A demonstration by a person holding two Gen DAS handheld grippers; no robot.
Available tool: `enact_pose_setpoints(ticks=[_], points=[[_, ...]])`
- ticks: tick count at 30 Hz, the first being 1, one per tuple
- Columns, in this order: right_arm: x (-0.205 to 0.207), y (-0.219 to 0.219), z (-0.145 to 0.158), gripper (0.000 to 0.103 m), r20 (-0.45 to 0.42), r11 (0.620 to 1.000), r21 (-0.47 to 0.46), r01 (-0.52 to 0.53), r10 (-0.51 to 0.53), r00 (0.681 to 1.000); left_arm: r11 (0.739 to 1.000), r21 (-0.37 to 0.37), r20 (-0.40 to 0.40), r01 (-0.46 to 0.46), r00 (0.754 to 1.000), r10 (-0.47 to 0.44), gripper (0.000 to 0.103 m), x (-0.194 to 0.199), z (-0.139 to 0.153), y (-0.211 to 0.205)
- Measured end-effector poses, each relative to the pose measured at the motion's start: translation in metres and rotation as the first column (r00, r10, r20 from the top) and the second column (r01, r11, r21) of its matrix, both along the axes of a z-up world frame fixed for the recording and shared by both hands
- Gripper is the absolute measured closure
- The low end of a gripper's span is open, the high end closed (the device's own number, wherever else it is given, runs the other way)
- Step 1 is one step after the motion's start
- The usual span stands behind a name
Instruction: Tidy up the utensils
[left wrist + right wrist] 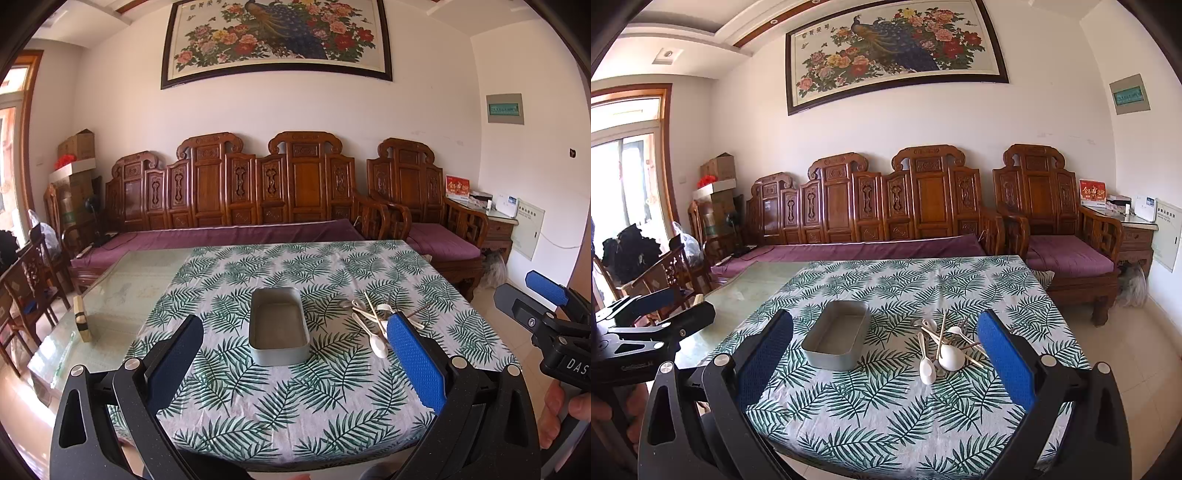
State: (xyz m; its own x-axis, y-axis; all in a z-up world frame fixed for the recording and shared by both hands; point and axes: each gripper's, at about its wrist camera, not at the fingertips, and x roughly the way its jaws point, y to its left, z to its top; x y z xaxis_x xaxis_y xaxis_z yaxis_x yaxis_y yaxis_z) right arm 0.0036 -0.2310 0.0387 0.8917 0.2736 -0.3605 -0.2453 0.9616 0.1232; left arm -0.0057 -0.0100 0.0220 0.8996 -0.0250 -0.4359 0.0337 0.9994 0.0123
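A grey metal box [279,329] stands empty on the leaf-print tablecloth [332,269]; it also shows in the right wrist view [836,339]. To its right lies a pile of utensils [373,319]: white spoons, chopsticks and a fork, also in the right wrist view [943,345]. My left gripper [295,354] is open and empty, above the near edge of the table in front of the box. My right gripper [884,354] is open and empty, above the near table edge, the pile just inside its right finger [1004,362]. Each gripper shows at the edge of the other's view.
The cloth [923,406] covers the right part of a glass-topped table [140,280]. A small wooden block [81,317] stands on the glass at the left. A carved wooden sofa [240,192] with purple cushions stands behind the table, chairs at the left.
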Motion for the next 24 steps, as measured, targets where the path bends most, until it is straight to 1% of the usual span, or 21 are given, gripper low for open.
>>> enact_pose_setpoints(ticks=[7, 11, 13, 15, 19, 24], points=[[0.004, -0.003, 0.002, 0.003, -0.015, 1.000, -0.002, 0.001, -0.001, 1.000, 1.000, 0.003, -0.031, -0.001, 1.000, 0.001, 0.006, 0.012, -0.012, 0.000], [0.014, -0.010, -0.009, 0.003, -0.031, 1.000, -0.001, -0.004, 0.004, 1.000, 1.000, -0.002, -0.073, 0.004, 0.997, -0.004, 0.006, 0.026, -0.027, -0.002], [0.019, -0.012, -0.015, 0.003, -0.035, 1.000, -0.001, -0.007, 0.007, 0.999, 1.000, -0.018, -0.112, 0.007, 0.994, -0.009, 0.006, 0.036, -0.036, -0.002], [0.026, -0.015, -0.021, 0.003, -0.040, 1.000, -0.001, -0.007, 0.007, 0.999, 1.000, -0.025, -0.135, 0.008, 0.991, -0.012, 0.006, 0.042, -0.043, -0.004], [0.040, -0.022, -0.034, 0.003, -0.061, 1.000, -0.007, -0.001, 0.000, 0.998, 1.000, 0.011, -0.154, 0.011, 0.988, -0.009, 0.006, 0.054, -0.053, -0.010], [0.062, -0.033, -0.054, 0.003, -0.090, 1.000, -0.019, 0.022, -0.024, 0.996, 0.998, 0.043, -0.181, 0.045, 0.983, -0.037, 0.006, 0.073, -0.067, -0.016]])
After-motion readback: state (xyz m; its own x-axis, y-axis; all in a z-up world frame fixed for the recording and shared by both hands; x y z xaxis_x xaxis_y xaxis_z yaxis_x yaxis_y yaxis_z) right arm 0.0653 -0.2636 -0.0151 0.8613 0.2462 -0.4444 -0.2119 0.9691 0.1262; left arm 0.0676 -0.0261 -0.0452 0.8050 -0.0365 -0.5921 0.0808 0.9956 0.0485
